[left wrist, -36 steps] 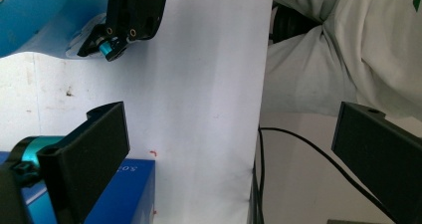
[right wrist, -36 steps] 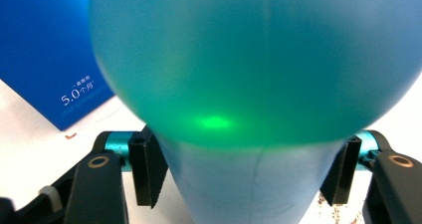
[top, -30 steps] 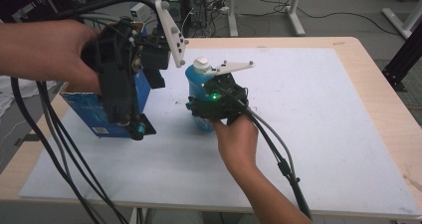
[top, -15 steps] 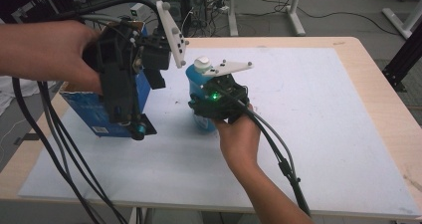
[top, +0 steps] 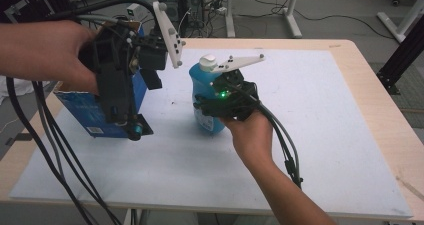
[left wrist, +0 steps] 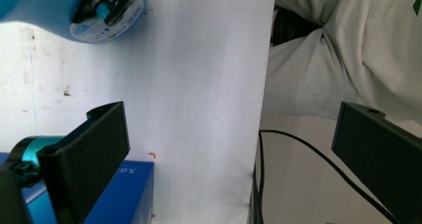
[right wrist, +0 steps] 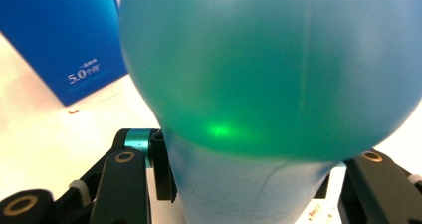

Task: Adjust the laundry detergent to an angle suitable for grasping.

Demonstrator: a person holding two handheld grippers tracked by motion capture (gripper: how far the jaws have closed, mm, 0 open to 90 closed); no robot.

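Observation:
A blue bottle with a white cap stands upright on the white sheet. My right gripper is shut on its lower body, and in the right gripper view the bottle sits squeezed between the jaws of the gripper. A blue box stands at the sheet's left edge. My left gripper points down in front of that box and is open. In the left gripper view its jaws stand wide apart over bare sheet, with the box at lower left and the bottle at upper left.
The sheet covers most of a wooden table. Thick black cables hang from the left gripper over the table's near-left edge. Beyond the table's far edge are desk legs and equipment. A person's white shirt lies past the sheet's edge.

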